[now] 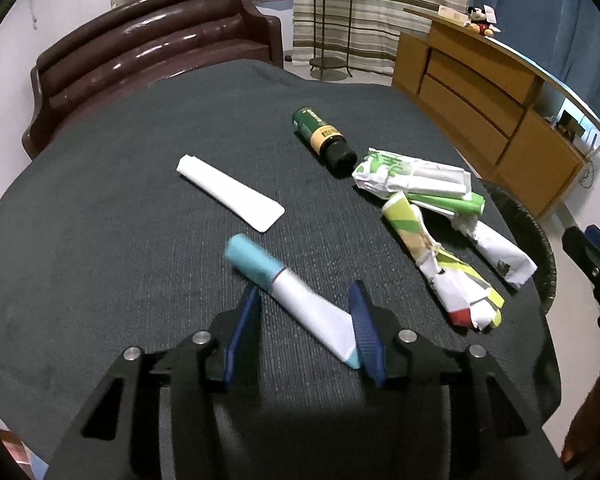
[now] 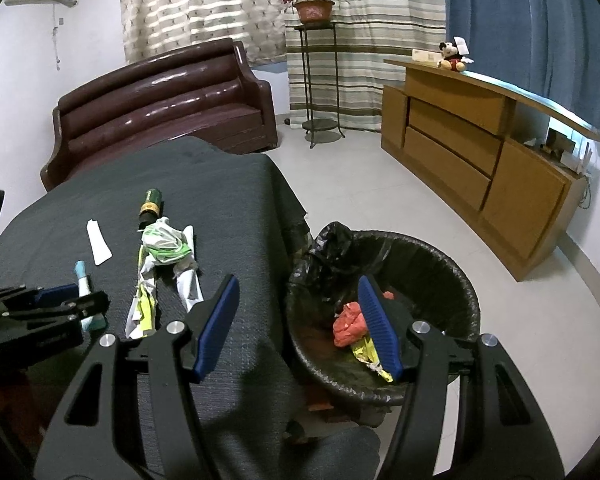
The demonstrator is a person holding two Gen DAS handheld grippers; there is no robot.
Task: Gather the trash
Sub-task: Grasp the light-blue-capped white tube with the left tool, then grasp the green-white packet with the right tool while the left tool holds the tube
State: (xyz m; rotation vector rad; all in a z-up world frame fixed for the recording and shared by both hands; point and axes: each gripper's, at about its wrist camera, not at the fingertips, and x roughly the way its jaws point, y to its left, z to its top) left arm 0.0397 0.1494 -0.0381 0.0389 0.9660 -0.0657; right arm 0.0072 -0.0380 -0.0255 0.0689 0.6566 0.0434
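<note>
Left claw (image 1: pixel 304 312) straddles the blue-capped tube (image 1: pixel 288 292) on the cloth-covered counter (image 1: pixel 100 240), jaws touching but not yet clamped; right claw (image 2: pixel 296 320) hangs open and empty by the bin (image 2: pixel 440 248). Risk: diagonal tube pivots and slips free.

A dark cloth-covered table (image 1: pixel 100 200) bears tubes (image 1: pixel 230 192), a bottle (image 1: pixel 324 140) and crumpled wrappers (image 1: pixel 440 240).

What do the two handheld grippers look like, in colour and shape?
The left gripper and the right gripper look alike: black angular frames with cut-out slots, round silver pivot bolts, and long blue ribbed finger pads. No cables or markings show.
</note>
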